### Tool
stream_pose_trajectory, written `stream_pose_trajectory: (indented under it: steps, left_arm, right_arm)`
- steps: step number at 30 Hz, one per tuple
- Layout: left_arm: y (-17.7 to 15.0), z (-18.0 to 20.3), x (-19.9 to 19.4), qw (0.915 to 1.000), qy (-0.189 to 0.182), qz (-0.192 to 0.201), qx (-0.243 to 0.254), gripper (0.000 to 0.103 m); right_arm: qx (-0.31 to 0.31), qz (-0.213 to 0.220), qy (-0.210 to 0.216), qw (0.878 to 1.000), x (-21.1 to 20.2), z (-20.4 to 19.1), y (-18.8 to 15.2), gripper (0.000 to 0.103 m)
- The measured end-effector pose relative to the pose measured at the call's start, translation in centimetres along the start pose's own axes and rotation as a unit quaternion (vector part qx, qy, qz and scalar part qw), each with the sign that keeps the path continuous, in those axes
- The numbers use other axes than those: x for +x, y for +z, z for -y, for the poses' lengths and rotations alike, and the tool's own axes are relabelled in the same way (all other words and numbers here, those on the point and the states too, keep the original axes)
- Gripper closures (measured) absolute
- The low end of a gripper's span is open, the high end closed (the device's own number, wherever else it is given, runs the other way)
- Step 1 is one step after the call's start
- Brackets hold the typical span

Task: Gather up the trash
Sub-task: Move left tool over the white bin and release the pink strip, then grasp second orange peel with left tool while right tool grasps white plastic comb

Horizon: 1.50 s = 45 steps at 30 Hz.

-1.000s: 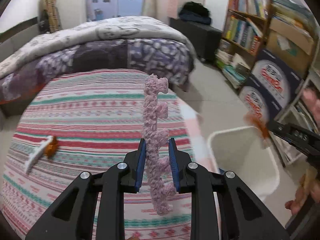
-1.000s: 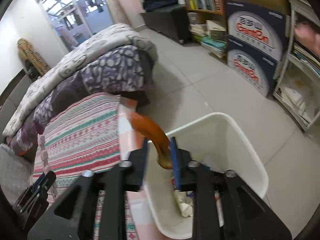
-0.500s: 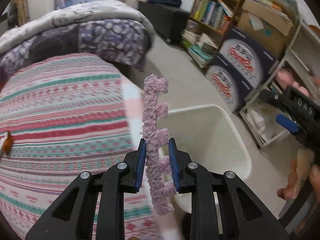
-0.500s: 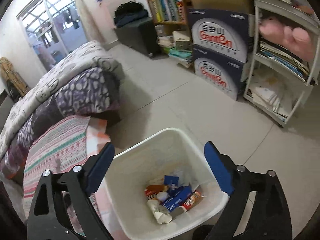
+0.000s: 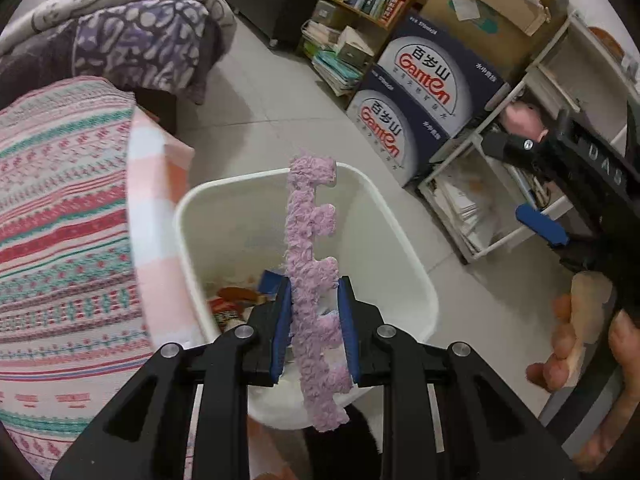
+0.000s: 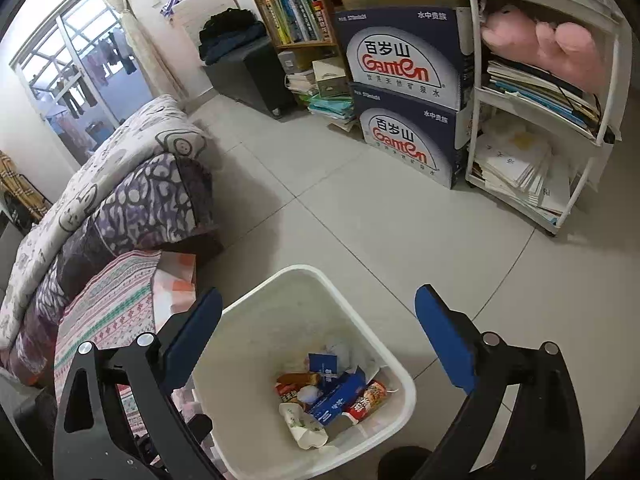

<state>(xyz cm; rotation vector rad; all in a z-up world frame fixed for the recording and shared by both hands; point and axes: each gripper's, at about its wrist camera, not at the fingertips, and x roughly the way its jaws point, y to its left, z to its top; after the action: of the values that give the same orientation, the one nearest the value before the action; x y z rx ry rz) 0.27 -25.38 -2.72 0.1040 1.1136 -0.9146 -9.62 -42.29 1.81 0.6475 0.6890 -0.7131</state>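
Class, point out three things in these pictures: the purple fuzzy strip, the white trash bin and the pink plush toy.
purple fuzzy strip point(image 5: 306, 240), left wrist view, on its middle stretch above the jaws.
white trash bin point(image 6: 280, 312), right wrist view, on its bare inner wall.
pink plush toy point(image 6: 540, 46), right wrist view, on its body.

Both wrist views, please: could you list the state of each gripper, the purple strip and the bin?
left gripper: shut on the purple strip.
purple strip: upright between the pads, above the bin.
right gripper: open, empty, jaws just opened.
white bin: upright, no lid, wrappers and boxes at the bottom.
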Motion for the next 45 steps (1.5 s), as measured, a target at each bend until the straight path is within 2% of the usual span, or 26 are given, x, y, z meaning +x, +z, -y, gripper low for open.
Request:
stream_pose_trajectory:
  steps: [1, 3, 8, 10, 13, 16, 19, 22, 30, 32, 36, 41, 45]
  left_arm:
    - [0.1, 0.1, 0.2, 1.0, -0.003, -0.001, -0.003, 0.064]
    - [0.2, -0.2, 0.6, 0.9999, -0.006, -0.003, -0.014, 0.047]
    - [0.0, -0.9, 0.5, 0.9998, 0.01, -0.005, -0.017, 0.047]
    - [0.1, -1.2, 0.0, 0.9996, 0.023, 0.0, -0.014, 0.043]
    - [-0.1, -1.6, -0.7, 0.9982, 0.059, 0.01, -0.001, 0.037]
    - [-0.4, -2.2, -1.4, 0.9936, 0.11, 0.019, 0.02, 0.03]
    - [-0.9, -3.4, -1.9, 0.987, 0.156, 0.019, 0.036, 0.026]
    - [-1.4, -5.4, -2.2, 0.9787, 0.201, 0.003, 0.042, 0.022]
    - [-2.1, -15.1, -4.3, 0.9485, 0.307, -0.071, 0.034, 0.021]
    - [-2.2, -18.2, -5.7, 0.9403, 0.331, -0.077, 0.013, 0.021]
    - [-2.4, -23.6, -8.5, 0.9308, 0.356, -0.068, -0.044, 0.021]
    - [-3.2, -30.1, -10.9, 0.9177, 0.365, -0.057, -0.145, 0.021]
    - [-3.8, -34.2, -11.8, 0.9078, 0.369, -0.047, -0.195, 0.024]
  right_arm:
    - [0.001, 0.0, -0.001, 1.0, 0.0, 0.2, 0.0, 0.01]
    - [0.004, -0.001, -0.003, 1.0, 0.0, 0.5, 0.1, 0.01]
    - [0.009, -0.001, -0.001, 1.0, 0.0, 0.5, 0.2, 0.008]
    - [0.005, -0.003, 0.001, 1.0, 0.0, 0.0, 0.0, 0.008]
    - [-0.013, -0.012, 0.004, 1.0, 0.4, -1.3, -0.6, 0.007]
    - [-0.032, -0.025, 0.006, 0.999, 0.9, -2.8, -1.3, 0.007]
    - [-0.051, -0.035, 0.01, 0.998, 1.3, -4.3, -2.1, 0.007]
    - [-0.068, -0.045, 0.016, 0.997, 1.6, -6.0, -2.8, 0.007]
    - [-0.112, -0.078, 0.037, 0.99, 2.5, -10.5, -5.1, 0.007]
    - [-0.124, -0.086, 0.041, 0.988, 2.9, -11.6, -5.7, 0.007]
    - [-0.137, -0.103, 0.047, 0.984, 3.7, -13.6, -7.0, 0.007]
    - [-0.15, -0.117, 0.052, 0.98, 4.5, -15.9, -8.4, 0.007]
    - [-0.162, -0.119, 0.053, 0.978, 4.9, -17.6, -9.2, 0.007]
